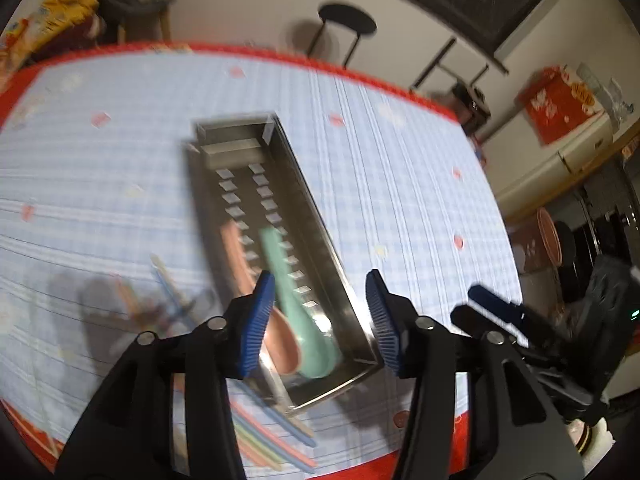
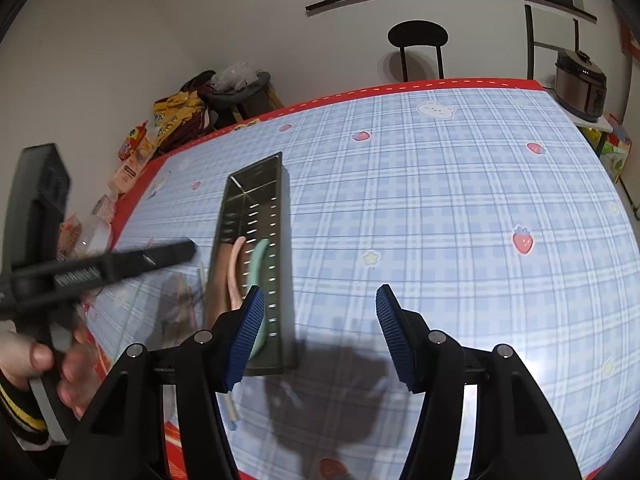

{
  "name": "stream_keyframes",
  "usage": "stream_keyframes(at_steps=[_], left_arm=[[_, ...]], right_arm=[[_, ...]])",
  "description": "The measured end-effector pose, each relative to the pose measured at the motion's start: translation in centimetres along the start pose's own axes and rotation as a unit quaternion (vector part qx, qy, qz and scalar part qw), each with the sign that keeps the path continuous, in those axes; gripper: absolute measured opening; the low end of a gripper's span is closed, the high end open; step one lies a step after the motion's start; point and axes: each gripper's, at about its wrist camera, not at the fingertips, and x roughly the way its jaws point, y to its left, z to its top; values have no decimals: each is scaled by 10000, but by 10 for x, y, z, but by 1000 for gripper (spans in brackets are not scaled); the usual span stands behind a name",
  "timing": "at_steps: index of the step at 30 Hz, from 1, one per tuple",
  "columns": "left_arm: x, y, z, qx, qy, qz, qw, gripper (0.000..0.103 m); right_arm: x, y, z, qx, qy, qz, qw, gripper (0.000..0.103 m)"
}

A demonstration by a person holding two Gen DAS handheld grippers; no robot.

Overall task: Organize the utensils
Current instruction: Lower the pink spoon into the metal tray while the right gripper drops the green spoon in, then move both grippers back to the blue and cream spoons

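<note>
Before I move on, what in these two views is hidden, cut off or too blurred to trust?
- Loose utensils left of the metal tray: left wrist view, motion blur; types unreadable.
- Colored sticks at the tray's near end: left wrist view, partly behind the left gripper.
- Pink spoon and green spoon bowls: right wrist view, hidden by the right gripper finger.

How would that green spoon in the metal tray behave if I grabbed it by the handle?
The green spoon looks rigid and glossy, so it would probably hold its shape but might slip between the pads. It lies beside the pink spoon in the metal tray, so lifting it could nudge that one. If ceramic, which I cannot confirm, it could chip when dropped.
</note>
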Motion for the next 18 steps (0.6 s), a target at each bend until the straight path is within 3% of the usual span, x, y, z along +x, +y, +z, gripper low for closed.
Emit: stream_keyframes(at_steps=[6,12,15,18], left_arm=[[-54,40,-21,-142,-654,278,9974,79],[-92,79,-66,-253,-865,825,9925,84],[-99,104,-91,-275,-759,1127,9903,84],[-96,127,-104,-434,-601,1124,9909,84]], right_arm=[[-4,26,-18,-39,-72,206,9998,63],[2,61,-50,-305,122,458,9984,63],[8,78,-66,-516,369,530,9966,63],[13,91,-77,-658,544,470,9952,63]])
